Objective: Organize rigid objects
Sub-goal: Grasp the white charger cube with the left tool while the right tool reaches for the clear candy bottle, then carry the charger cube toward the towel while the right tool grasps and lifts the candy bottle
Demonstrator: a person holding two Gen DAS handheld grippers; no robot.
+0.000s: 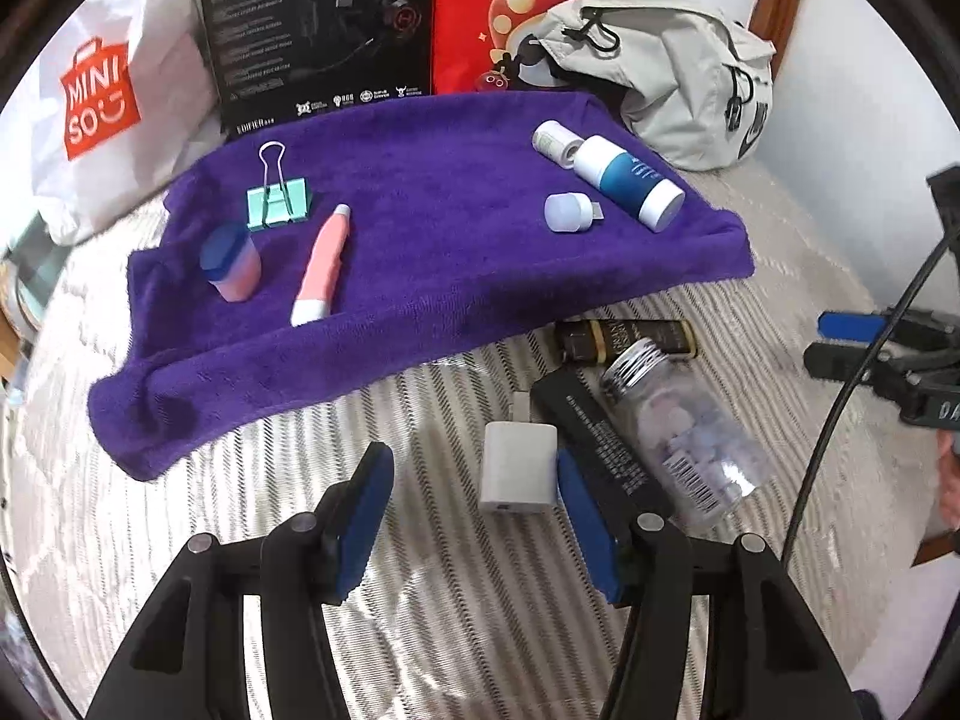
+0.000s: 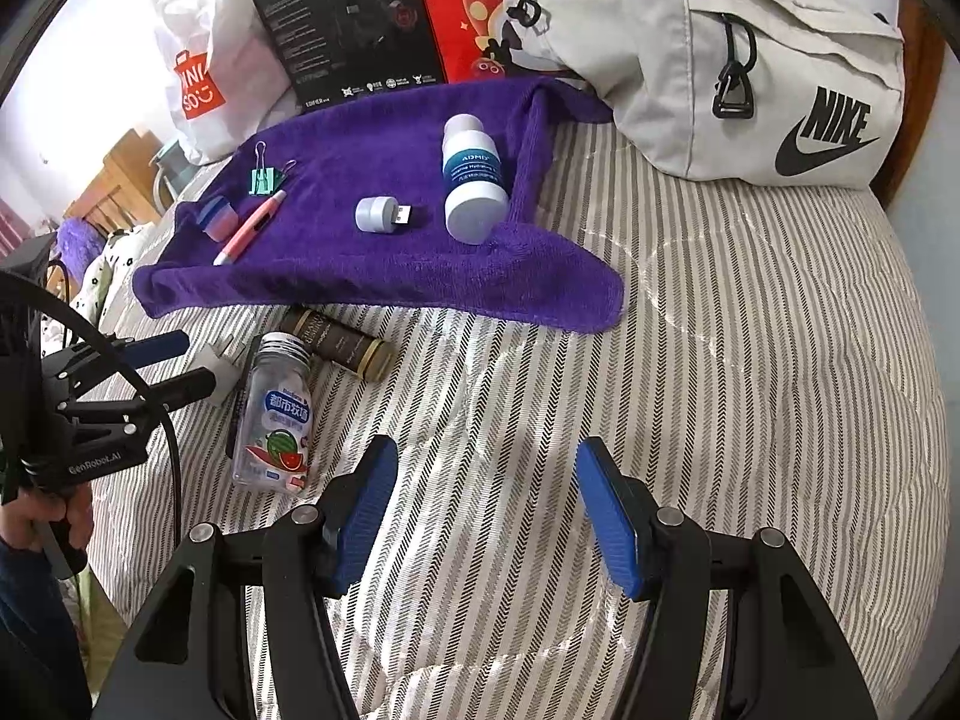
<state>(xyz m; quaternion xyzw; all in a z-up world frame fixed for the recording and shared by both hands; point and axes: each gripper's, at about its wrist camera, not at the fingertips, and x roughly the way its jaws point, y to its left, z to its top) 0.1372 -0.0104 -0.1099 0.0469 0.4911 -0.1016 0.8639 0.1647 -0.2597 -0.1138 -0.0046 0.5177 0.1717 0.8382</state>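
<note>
The left gripper (image 1: 474, 516) hangs low over the striped bedspread (image 2: 750, 360), jaws spread wide and gripping nothing. A white charger plug (image 1: 519, 468) lies just inside its right finger, touching or nearly touching the blue pad; contact cannot be confirmed.

The right gripper (image 2: 486, 510) is likewise spread and empty above bare bedspread.

The purple towel (image 1: 432, 276) serves as the reference. On it lie:
- a mint binder clip (image 1: 278, 201);
- a pink-and-blue jar (image 1: 231, 264);
- a pink pen-shaped item (image 1: 321, 267);
- a small USB light (image 1: 570, 213);
- a blue-and-white bottle (image 1: 627, 183);
- a small white container (image 1: 555, 144).

Just off the towel's near edge lie:
- a clear candy bottle (image 1: 684, 426);
- a dark tube (image 1: 624, 339);
- a black flat box (image 1: 600, 450).
</note>
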